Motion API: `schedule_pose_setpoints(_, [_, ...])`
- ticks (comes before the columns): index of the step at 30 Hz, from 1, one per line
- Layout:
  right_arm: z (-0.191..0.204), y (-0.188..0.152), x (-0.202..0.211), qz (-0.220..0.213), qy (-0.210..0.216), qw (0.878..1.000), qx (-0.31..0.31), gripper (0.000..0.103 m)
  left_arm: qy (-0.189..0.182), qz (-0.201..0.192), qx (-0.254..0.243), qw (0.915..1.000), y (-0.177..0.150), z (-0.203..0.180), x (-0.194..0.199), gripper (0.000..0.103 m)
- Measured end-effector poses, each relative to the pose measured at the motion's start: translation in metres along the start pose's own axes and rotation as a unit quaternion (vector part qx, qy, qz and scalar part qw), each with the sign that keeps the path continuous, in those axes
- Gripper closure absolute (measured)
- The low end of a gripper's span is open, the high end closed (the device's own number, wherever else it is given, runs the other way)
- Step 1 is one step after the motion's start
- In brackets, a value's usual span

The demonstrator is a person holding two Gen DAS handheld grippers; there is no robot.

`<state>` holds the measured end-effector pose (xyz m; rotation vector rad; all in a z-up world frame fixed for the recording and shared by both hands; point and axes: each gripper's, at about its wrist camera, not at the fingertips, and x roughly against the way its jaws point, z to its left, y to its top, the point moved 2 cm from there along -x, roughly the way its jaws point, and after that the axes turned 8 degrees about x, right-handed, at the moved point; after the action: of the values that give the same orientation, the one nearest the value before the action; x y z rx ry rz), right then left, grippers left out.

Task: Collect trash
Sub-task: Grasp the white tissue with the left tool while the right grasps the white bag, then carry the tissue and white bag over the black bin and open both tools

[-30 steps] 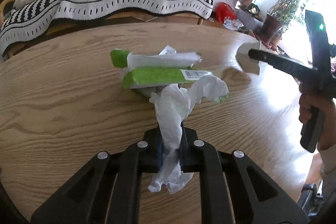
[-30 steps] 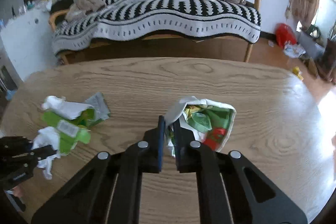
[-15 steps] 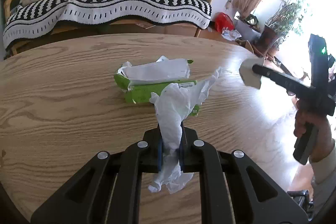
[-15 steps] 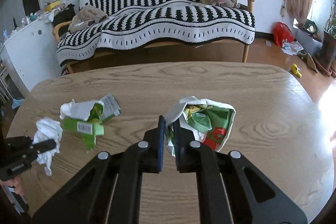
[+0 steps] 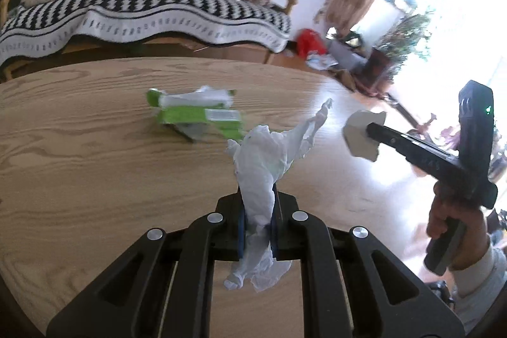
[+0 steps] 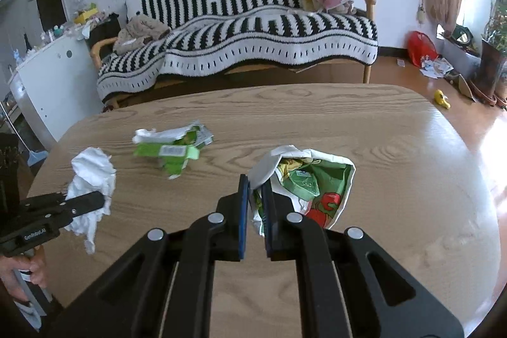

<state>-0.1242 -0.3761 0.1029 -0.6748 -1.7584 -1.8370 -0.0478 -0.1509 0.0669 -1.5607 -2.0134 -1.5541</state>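
— What is each gripper holding?
— The left gripper [image 5: 257, 222] pinches a crumpled white tissue [image 5: 263, 160] above the wooden table [image 5: 79, 167]; the right gripper [image 6: 255, 213] clamps the printed trash bag [image 6: 312, 182].
— Anything left?
— Green wrappers [image 6: 171, 148], at the bag's ten o'clock.

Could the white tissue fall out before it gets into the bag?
Maybe. The left tool pinches the tissue only across its middle, so both loose ends dangle and might snag or tear.

The right tool holds the bag by one edge, so its mouth sags and could be a hard target.

The green wrappers lie on the table between the two tools, so a low pass might knock them away.
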Motion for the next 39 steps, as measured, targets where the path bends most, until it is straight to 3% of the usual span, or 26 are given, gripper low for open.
schedule_pose_setpoints(11, [0.002,-0.065,0.127,-0.015,-0.022,0.999,-0.047,0.094,-0.042,0.020,-0.049,0.9977,-0.069,-0.085,0.054,0.093])
schedule_pose_setpoints(16, [-0.008,-0.110,0.174,-0.007,-0.033,0.997,-0.072,0.094,-0.065,0.081,-0.074,0.9918,-0.120,-0.126,0.041,0.093])
schedule_pose_setpoints(20, [-0.027,-0.163,0.200,0.011,-0.033,0.992,-0.120,0.094,-0.082,0.143,-0.099,0.9813,-0.172,-0.159,0.018,0.093])
schedule_pose_setpoints(24, [-0.049,-0.237,0.186,0.066,-0.019,0.977,-0.203,0.094,-0.076,0.218,-0.139,0.9630,-0.236,-0.187,-0.024,0.093])
schedule_pose_setpoints(28, [-0.073,-0.309,0.157,0.113,-0.011,0.948,-0.298,0.094,-0.075,0.275,-0.149,0.9469,-0.285,-0.188,-0.068,0.093])
schedule_pose_setpoints(30, [-0.081,-0.333,0.149,0.123,0.000,0.934,-0.335,0.094,-0.049,0.285,-0.176,0.9412,-0.309,-0.180,-0.084,0.093])
schedule_pose_setpoints(32, [-0.081,-0.345,0.143,0.133,0.005,0.929,-0.346,0.094,-0.017,0.318,-0.172,0.9324,-0.324,-0.173,-0.101,0.093])
schedule_pose_setpoints(39, [-0.090,-0.348,0.123,0.145,0.015,0.925,-0.352,0.094,-0.003,0.308,-0.153,0.9390,-0.318,-0.165,-0.111,0.093])
